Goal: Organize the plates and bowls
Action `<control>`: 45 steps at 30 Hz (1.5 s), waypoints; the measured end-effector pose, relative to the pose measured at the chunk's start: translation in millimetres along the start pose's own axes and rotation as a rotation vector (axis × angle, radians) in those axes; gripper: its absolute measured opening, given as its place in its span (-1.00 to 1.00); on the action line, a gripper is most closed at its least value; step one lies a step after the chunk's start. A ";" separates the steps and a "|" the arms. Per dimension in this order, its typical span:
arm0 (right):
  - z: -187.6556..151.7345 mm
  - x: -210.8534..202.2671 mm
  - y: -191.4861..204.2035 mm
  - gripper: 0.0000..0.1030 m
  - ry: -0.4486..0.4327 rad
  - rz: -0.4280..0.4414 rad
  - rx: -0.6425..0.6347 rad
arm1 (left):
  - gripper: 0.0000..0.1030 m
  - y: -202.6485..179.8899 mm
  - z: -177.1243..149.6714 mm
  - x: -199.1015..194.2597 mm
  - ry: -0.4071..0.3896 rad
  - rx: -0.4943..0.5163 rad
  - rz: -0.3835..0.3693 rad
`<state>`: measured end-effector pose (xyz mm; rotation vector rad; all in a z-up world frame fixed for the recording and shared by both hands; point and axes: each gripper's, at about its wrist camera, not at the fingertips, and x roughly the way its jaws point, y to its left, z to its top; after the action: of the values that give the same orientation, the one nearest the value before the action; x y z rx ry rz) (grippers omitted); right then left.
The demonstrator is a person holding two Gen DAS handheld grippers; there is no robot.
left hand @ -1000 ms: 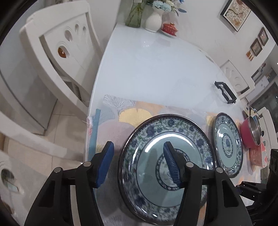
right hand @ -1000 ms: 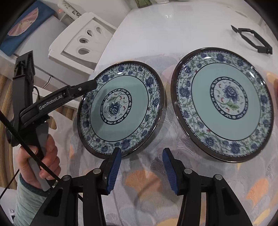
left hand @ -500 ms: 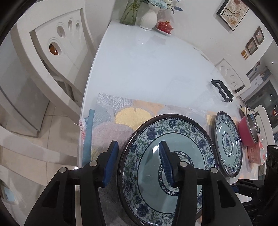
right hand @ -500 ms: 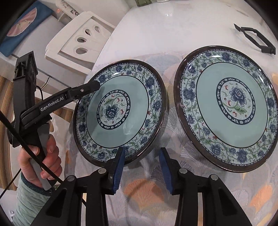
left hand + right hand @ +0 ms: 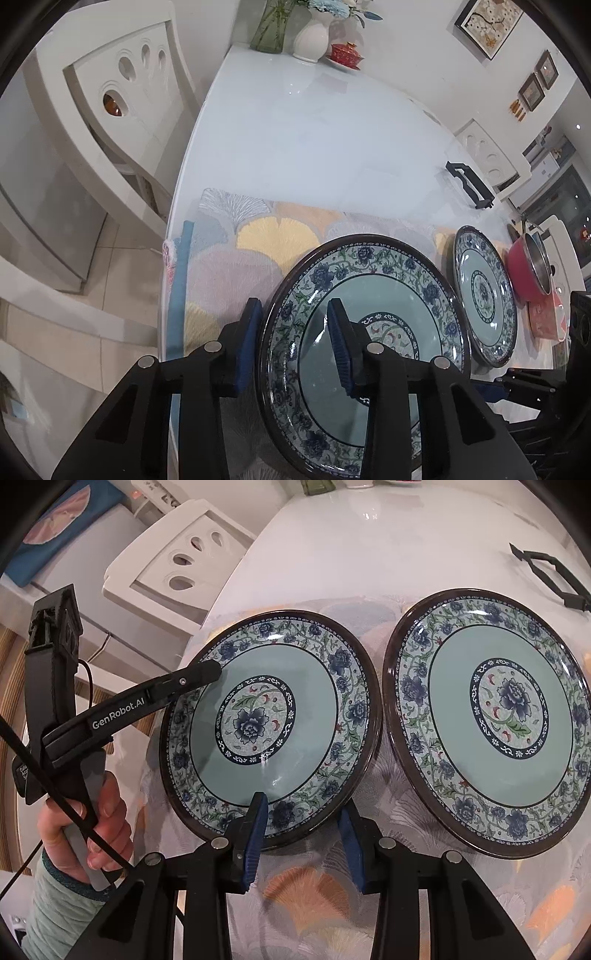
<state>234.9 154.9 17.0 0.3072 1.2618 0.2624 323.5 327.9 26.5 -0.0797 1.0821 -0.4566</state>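
Two blue-and-green floral plates lie side by side on a patterned placemat (image 5: 306, 882). My left gripper (image 5: 291, 306) straddles the left rim of the left plate (image 5: 388, 295). One pad stands just outside the rim and the other over the plate's well. Its jaws are closing and I see no firm press. The right wrist view shows one of its fingers (image 5: 199, 675) lying over that rim. My right gripper (image 5: 301, 805) is open at the near rim of the same plate (image 5: 258, 716), with the rim between its pads. The second plate (image 5: 506, 709) (image 5: 484, 291) lies untouched to the right.
A red pot (image 5: 528, 266) stands beyond the second plate. A black plastic frame (image 5: 546, 572) lies on the white table (image 5: 314, 129). Vases (image 5: 310, 37) and a red cup stand at the far end. White chairs (image 5: 122, 92) flank the table. A person's hand (image 5: 92, 819) holds the left gripper.
The left jaws have narrowed around the plate's left rim. The right gripper has slid forward so its pads now straddle the plate's near rim, and its jaws have narrowed slightly.
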 end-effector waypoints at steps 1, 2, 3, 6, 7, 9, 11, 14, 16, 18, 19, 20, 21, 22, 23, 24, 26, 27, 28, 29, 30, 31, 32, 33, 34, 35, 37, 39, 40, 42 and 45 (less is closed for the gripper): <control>-0.1 -0.2 0.5 -0.27 0.002 0.003 -0.008 | -0.37 -0.1 -1.3 -1.2 -0.001 -0.003 0.001; -0.7 -0.6 1.0 -0.27 0.003 0.005 -0.017 | -0.37 0.1 -2.6 -2.1 -0.003 -0.005 -0.001; -1.3 -1.3 1.0 -0.28 0.004 0.005 -0.027 | -0.37 0.1 -4.2 -3.6 -0.005 -0.007 -0.003; -3.3 -4.7 5.1 -0.28 -0.002 -0.007 -0.079 | -0.37 -0.6 -11.0 -10.5 -0.018 -0.016 -0.007; -4.7 -6.4 8.0 -0.29 -0.005 -0.008 -0.102 | -0.37 -0.6 -13.3 -13.1 -0.021 -0.020 -0.012; -7.3 -10.6 11.3 -0.29 -0.007 0.008 -0.125 | -0.37 0.3 -17.8 -18.5 -0.027 -0.032 -0.014; -10.7 -14.4 15.4 -0.29 -0.014 0.009 -0.154 | -0.37 1.3 -23.3 -23.9 -0.029 -0.045 -0.020; -17.4 -19.4 21.6 -0.29 -0.026 -0.008 -0.203 | -0.37 0.3 -31.8 -31.0 -0.030 -0.049 -0.011; -21.4 -24.1 24.0 -0.29 -0.038 -0.016 -0.228 | -0.37 -2.1 -37.3 -38.1 -0.039 -0.049 -0.006; -23.2 -27.3 27.5 -0.29 -0.046 -0.022 -0.247 | -0.37 -4.9 -42.3 -46.5 -0.051 -0.051 -0.008; -25.2 -30.5 29.0 -0.29 -0.053 -0.023 -0.257 | -0.37 -6.0 -44.3 -49.8 -0.056 -0.052 -0.008; -27.2 -33.8 30.3 -0.29 -0.060 -0.024 -0.267 | -0.37 -7.4 -46.9 -55.0 -0.065 -0.055 -0.009; -28.9 -36.2 31.8 -0.29 -0.065 -0.024 -0.274 | -0.37 -8.8 -49.0 -59.5 -0.071 -0.057 -0.009; -30.5 -38.5 32.9 -0.29 -0.069 -0.024 -0.280 | -0.37 -10.3 -50.7 -63.9 -0.077 -0.059 -0.010; -33.6 -41.7 34.0 -0.29 -0.074 -0.024 -0.287 | -0.37 -12.0 -53.1 -69.0 -0.084 -0.060 -0.009; -36.5 -46.5 35.3 -0.29 -0.081 -0.025 -0.297 | -0.37 -14.3 -55.7 -74.6 -0.092 -0.062 -0.008; -45.1 -57.1 36.8 -0.29 -0.094 -0.025 -0.310 | -0.37 -19.9 -61.4 -86.5 -0.110 -0.065 -0.007; -48.7 -62.0 37.7 -0.29 -0.100 -0.024 -0.316 | -0.37 -22.5 -64.5 -92.8 -0.119 -0.066 -0.007; -53.1 -67.6 38.4 -0.29 -0.106 -0.022 -0.320 | -0.37 -26.3 -69.1 -101.2 -0.131 -0.068 -0.007; -57.5 -72.5 38.9 -0.29 -0.110 -0.020 -0.322 | -0.37 -27.4 -72.1 -106.2 -0.136 -0.069 -0.007; -62.8 -78.3 39.3 -0.29 -0.115 -0.018 -0.325 | -0.37 -30.2 -75.9 -112.3 -0.144 -0.070 -0.006; -69.6 -84.8 40.4 -0.29 -0.122 -0.016 -0.328 | -0.37 -34.5 -81.5 -120.4 -0.153 -0.070 -0.003; -76.4 -90.2 42.1 -0.29 -0.126 -0.014 -0.332 | -0.37 -36.2 -85.0 -125.0 -0.159 -0.070 0.000; -83.1 -95.8 43.2 -0.29 -0.130 -0.010 -0.335 | -0.37 -40.6 -90.8 -133.2 -0.169 -0.068 0.006; -89.5 -100.2 44.6 -0.29 -0.133 -0.005 -0.338 | -0.37 -43.8 -95.5 -139.9 -0.177 -0.068 0.010; -96.2 -104.8 46.0 -0.29 -0.135 0.001 -0.344 | -0.37 -45.3 -99.1 -145.1 -0.184 -0.069 0.014; -111.4 -113.9 48.4 -0.29 -0.136 0.014 -0.361 | -0.37 -51.7 -111.8 -161.1 -0.204 -0.074 0.023; -124.0 -119.7 51.7 -0.29 -0.136 0.022 -0.379 | -0.37 -57.4 -122.0 -172.2 -0.218 -0.079 0.033; -132.1 -124.1 53.2 -0.29 -0.137 0.024 -0.390 | -0.37 -61.9 -130.7 -180.9 -0.228 -0.084 0.038; -148.2 -132.4 55.6 -0.29 -0.141 0.029 -0.408 | -0.37 -69.0 -144.6 -192.6 -0.241 -0.093 0.046; -169.9 -145.2 54.7 -0.29 -0.146 0.033 -0.432 | -0.37 -80.4 -163.1 -202.7 -0.248 -0.107 0.060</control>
<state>29.4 167.5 119.7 -0.0249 1.0256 0.5214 78.4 361.3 140.3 -0.1927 0.8622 -0.3252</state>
